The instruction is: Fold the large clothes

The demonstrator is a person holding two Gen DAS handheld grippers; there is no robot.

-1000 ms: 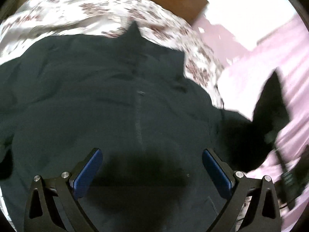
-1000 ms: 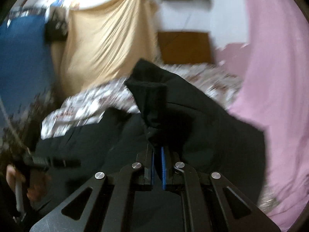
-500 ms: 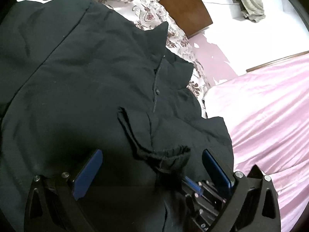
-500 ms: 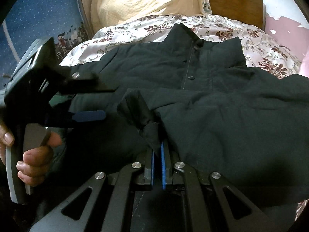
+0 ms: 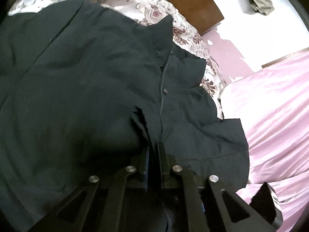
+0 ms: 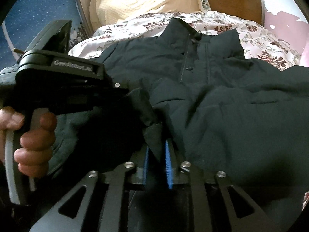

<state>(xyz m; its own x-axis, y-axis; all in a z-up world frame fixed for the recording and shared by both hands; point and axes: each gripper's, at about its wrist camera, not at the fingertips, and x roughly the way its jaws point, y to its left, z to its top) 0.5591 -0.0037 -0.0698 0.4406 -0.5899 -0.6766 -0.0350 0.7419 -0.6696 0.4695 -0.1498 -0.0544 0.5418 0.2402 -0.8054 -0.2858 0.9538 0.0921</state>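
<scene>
Right wrist view, looking down its own fingers, showed the right gripper (image 6: 156,164) with its blue pads a little apart, a dark tongue of sleeve cloth between them; its jaws had just been opening, so I judged the hold was slackening and could not tell whether the pads pressed the cloth at all. Just beyond, the left gripper (image 6: 133,96) came in from the left, a hand (image 6: 29,139) wrapped round its grip, its tip on the same sleeve end. From the left wrist view, the left gripper (image 5: 153,154) had just closed and stood pinched on that fold of cloth. The risk, as I saw it, was the handover: if the left had caught only a thin edge, the sleeve could slip free and spoil the fold. Both grippers pointed steeply down at the black jacket (image 5: 77,87), spread front-up, collar away from me, on the flowered bedspread (image 6: 260,44).
</scene>
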